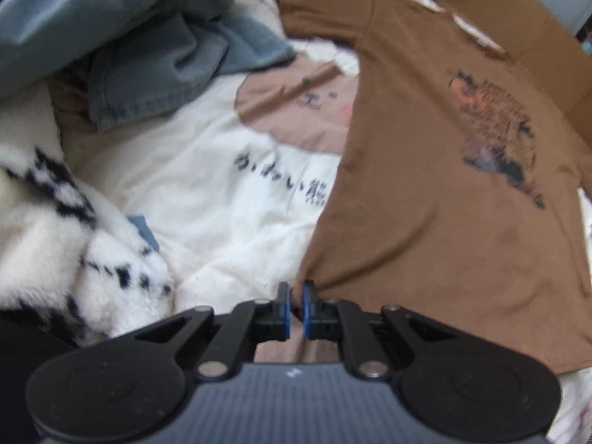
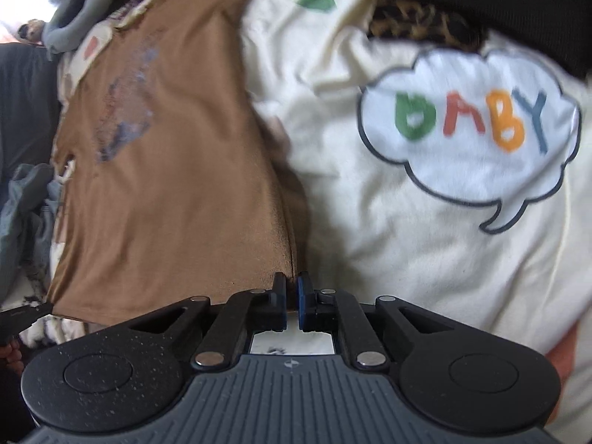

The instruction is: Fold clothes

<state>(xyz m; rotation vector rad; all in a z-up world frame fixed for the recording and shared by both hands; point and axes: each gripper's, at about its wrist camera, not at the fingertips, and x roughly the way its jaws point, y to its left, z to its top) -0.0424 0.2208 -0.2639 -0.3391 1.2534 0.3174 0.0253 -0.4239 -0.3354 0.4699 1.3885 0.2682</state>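
Both grippers sit closest to their cameras, each clamped on a hem corner of the brown shirt (image 1: 436, 185): the left gripper (image 1: 295, 305) pinches the corner nearest the blanket's lettering, the right gripper (image 2: 292, 296) pinches the opposite one, fingers (image 2: 303, 292) nearly together with cloth between them.

Largest underneath is the cream blanket (image 1: 229, 218) on a bed, with the shirt spread flat across it, print side up. Only the left view shows the blanket's bear face and dark script, the grey-blue garment (image 1: 122, 37) heaped beyond, the white fleece (image 1: 55, 229) with black marks beside it, and a cardboard box (image 1: 518, 18) past the collar. Only the right view shows the cloud patch (image 2: 470, 129) spelling BABY in coloured letters, well apart from the shirt, a leopard-print cloth (image 2: 418, 26) under a black edge, and a grey plush toy (image 2: 70, 18) near the collar. At its lower left edge, the left gripper's fingertip (image 2: 33, 312) touches the far corner.
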